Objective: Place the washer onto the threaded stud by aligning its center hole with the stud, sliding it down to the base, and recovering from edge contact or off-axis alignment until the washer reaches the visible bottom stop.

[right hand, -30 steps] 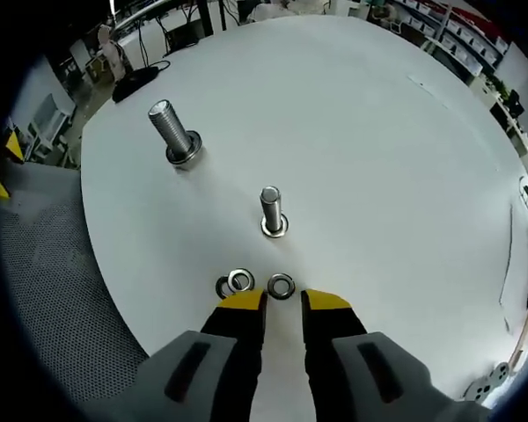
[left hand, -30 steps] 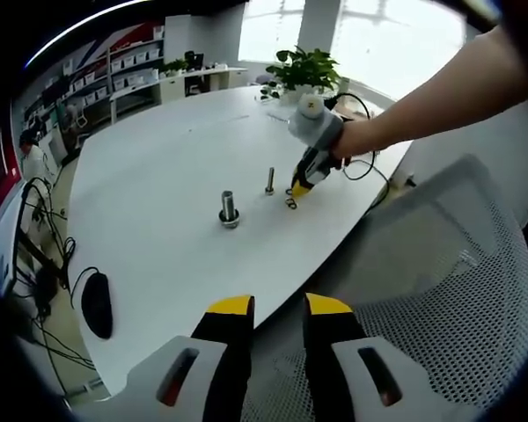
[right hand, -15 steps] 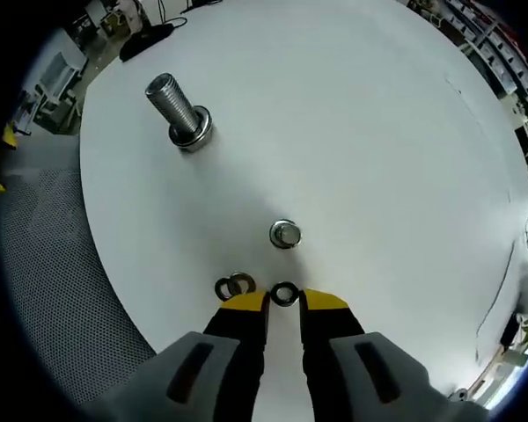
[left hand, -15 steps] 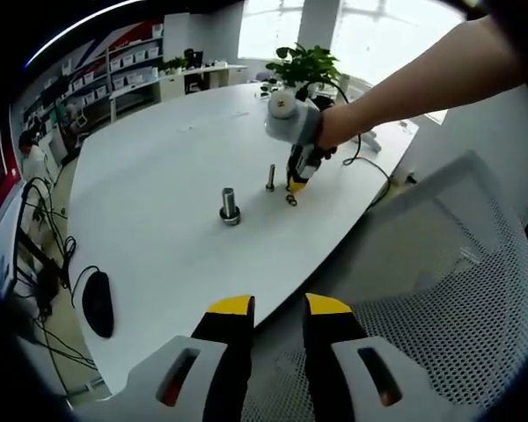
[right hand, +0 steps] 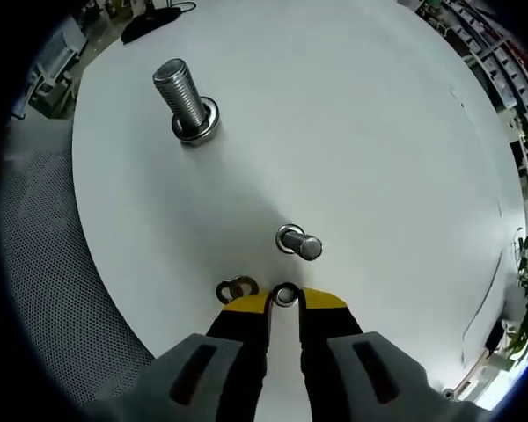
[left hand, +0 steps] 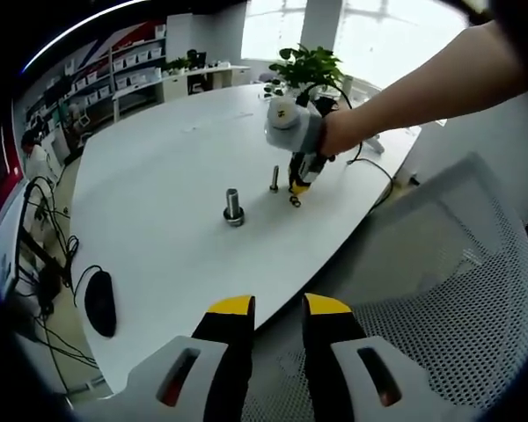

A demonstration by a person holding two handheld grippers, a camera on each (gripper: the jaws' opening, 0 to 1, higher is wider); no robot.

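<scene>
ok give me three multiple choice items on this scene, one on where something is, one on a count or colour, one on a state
1. Where is the single washer in the right gripper view?
A. between the tips of the right gripper's jaws
B. on the large stud
C. on the mesh chair

2. How many threaded studs stand on the white table?
A. one
B. two
C. four

3. What state is the left gripper in?
A. shut on a washer
B. open, holding nothing
C. shut on a stud

Key: 1 A, the washer lies on the table right at the yellow jaw tips of the right gripper, beside two overlapping washers. 2 B, a large stud and a small stud stand apart. 3 B, its jaws stand apart over the table edge and the mesh chair with nothing between them.
</scene>
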